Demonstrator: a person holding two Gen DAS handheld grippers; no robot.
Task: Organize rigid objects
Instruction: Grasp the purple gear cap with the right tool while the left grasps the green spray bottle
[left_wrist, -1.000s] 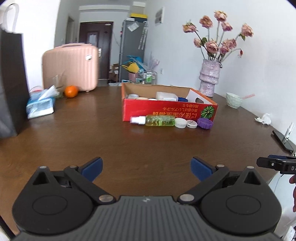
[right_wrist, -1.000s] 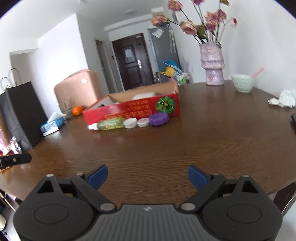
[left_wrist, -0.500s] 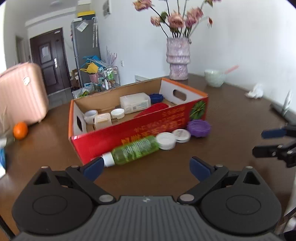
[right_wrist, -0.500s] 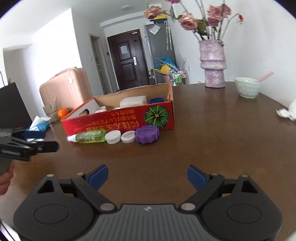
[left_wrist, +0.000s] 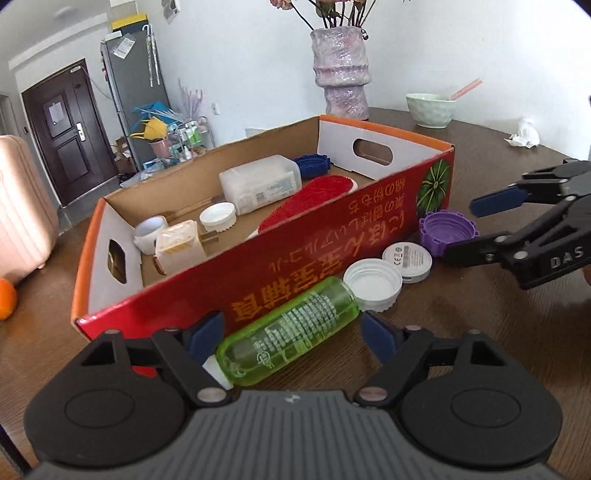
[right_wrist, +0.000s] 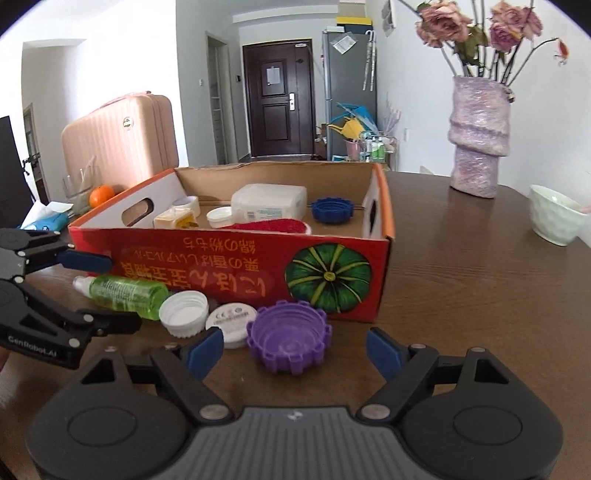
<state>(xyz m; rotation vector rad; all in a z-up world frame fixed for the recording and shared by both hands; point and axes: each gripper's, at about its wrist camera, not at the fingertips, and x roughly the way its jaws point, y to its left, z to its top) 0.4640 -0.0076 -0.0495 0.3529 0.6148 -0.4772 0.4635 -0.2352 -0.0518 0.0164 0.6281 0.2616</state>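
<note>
A red cardboard box (left_wrist: 332, 236) (right_wrist: 221, 266) stands on the brown table and holds a white container, a blue cap, a red brush and small white pieces. Along its front wall lie a green bottle (left_wrist: 288, 332) (right_wrist: 125, 291), a white cap (left_wrist: 373, 284) (right_wrist: 183, 312), a white disc (left_wrist: 406, 260) (right_wrist: 231, 319) and a purple cap (left_wrist: 448, 230) (right_wrist: 288, 334). My left gripper (left_wrist: 291, 332) (right_wrist: 122, 291) straddles the bottle, its jaws closing, pads not pressing. My right gripper (right_wrist: 294, 352) (left_wrist: 463, 230) straddles the purple cap, jaws closing, pads clear of it.
A purple vase (left_wrist: 341, 70) with dried roses, a pale green bowl (left_wrist: 430, 109) and a crumpled tissue (left_wrist: 522, 134) sit behind and right of the box. An orange (right_wrist: 101, 195), a tissue pack (right_wrist: 44, 218) and a pink suitcase (right_wrist: 118, 136) are to the left.
Both grippers came in close to the box front. The left now has the green bottle between its fingers, the right the purple cap. Both jaws have narrowed.
</note>
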